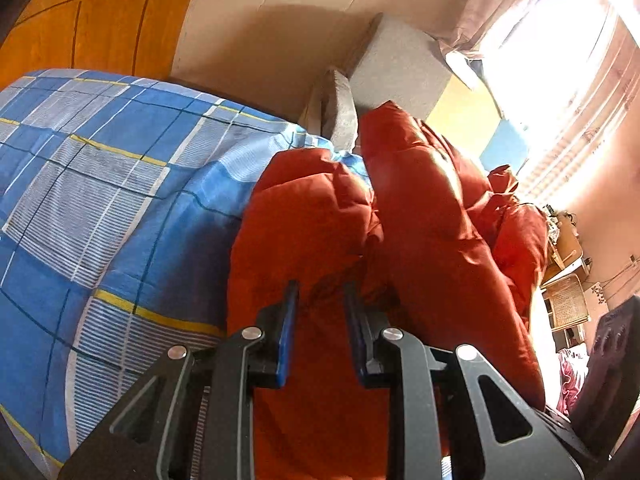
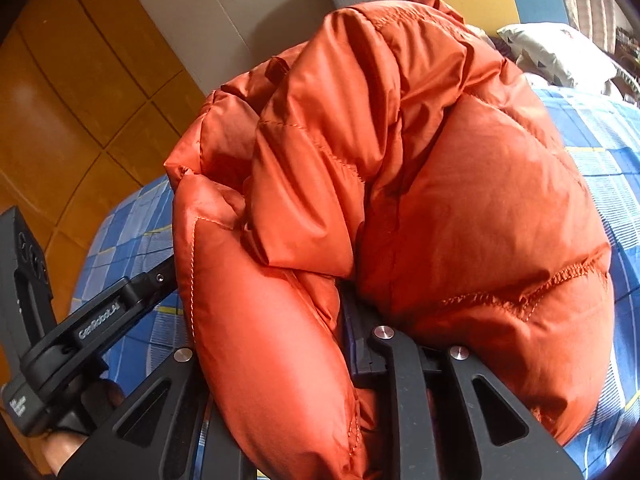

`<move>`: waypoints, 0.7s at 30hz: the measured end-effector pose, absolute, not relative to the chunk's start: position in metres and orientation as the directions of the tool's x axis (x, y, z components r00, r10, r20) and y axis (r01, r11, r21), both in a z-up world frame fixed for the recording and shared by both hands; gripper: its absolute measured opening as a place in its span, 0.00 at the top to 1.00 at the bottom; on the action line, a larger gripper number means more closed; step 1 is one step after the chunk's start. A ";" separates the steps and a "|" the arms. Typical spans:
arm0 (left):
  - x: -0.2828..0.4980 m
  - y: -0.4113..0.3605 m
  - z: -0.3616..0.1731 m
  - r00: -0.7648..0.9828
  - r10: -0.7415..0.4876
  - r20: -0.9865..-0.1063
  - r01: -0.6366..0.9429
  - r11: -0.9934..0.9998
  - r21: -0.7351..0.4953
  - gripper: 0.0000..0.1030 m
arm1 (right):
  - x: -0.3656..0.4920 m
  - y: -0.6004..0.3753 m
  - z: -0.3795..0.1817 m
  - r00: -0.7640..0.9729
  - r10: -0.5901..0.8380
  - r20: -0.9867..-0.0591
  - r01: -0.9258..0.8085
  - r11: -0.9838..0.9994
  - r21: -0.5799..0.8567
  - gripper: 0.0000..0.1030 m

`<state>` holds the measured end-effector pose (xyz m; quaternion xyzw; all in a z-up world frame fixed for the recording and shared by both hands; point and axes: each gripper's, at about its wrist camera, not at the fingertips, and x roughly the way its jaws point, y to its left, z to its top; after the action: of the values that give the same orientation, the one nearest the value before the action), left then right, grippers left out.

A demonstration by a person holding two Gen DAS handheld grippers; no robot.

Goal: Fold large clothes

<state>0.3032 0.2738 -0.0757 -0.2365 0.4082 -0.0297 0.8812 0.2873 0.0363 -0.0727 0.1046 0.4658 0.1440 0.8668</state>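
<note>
Here's the orange-red down jacket (image 1: 420, 216), a big quilted puffer, heaped on the bed over a blue checked bedsheet (image 1: 100, 184), with the wooden floor (image 1: 104, 28) beyond the bed's edge and a grey pillow (image 1: 340, 108) near the wall. Left hand-held gripper (image 1: 322, 300) points down at the near end of the jacket; its blue pads stand a little apart with shell fabric lying in the gap, but neither pad can be seen pressing on it, so I read that one as released over the cloth. Over on the right wrist view, the right hand-held gripper (image 2: 340, 308) is buried: a fat roll of jacket (image 2: 400, 160) drapes across it, one finger hidden outright under the fabric, so whether it is pinching or loose I cannot tell. The left unit (image 2: 80, 328) shows at the lower left of that view, a person's fingers wrapped round its handle. Now, handling: this thing looks light for its bulk, soft and springy, so I'd expect any fold to puff back up unless pressed flat. The shell is glossy and likely slippery, so a shallow nip on a smooth panel could slide out. Better holds, I judge, are the stitched quilting seams (image 2: 520, 292) and the hem edge (image 2: 192, 264), where fabric is doubled and thinner, letting narrow pads bite; take it at two well-separated edge points so the bulk hangs evenly, and avoid grabbing a full baffle of filling
</note>
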 end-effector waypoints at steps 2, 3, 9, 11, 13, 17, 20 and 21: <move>0.302 0.273 -0.076 0.661 -0.239 -0.711 -0.142 0.891 -0.431 0.79 | 0.281 0.036 -0.071 0.532 0.347 -0.772 -0.155 0.937 0.314 0.81; 0.301 0.271 -0.075 0.658 -0.234 -0.716 -0.140 0.896 -0.421 0.79 | 0.279 0.036 -0.071 0.535 0.345 -0.771 -0.160 0.938 0.308 0.80; 0.286 0.270 -0.063 0.683 -0.259 -0.683 -0.117 0.884 -0.452 0.66 | 0.264 0.035 -0.069 0.556 0.343 -0.757 -0.177 0.939 0.295 0.77; 0.279 0.272 -0.061 0.691 -0.275 -0.668 -0.109 0.874 -0.473 0.64 | 0.264 0.032 -0.071 0.563 0.345 -0.751 -0.171 0.938 0.302 0.77; 0.275 0.273 -0.061 0.692 -0.277 -0.666 -0.110 0.872 -0.478 0.63 | 0.265 0.034 -0.072 0.569 0.334 -0.752 -0.155 0.941 0.300 0.75; 0.271 0.275 -0.065 0.687 -0.274 -0.673 -0.127 0.867 -0.482 0.63 | 0.270 0.041 -0.068 0.570 0.321 -0.756 -0.141 0.945 0.295 0.61; 0.273 0.272 -0.067 0.681 -0.265 -0.682 -0.130 0.873 -0.470 0.63 | 0.268 0.045 -0.059 0.581 0.329 -0.745 -0.145 0.942 0.302 0.45; 0.272 0.272 -0.066 0.684 -0.266 -0.680 -0.129 0.873 -0.471 0.63 | 0.268 0.043 -0.057 0.590 0.322 -0.740 -0.126 0.942 0.310 0.45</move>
<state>0.2724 0.2716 -0.0661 -0.2492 0.3959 -0.0387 0.8830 0.2676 0.0426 -0.0567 0.1130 0.4346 0.1265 0.8845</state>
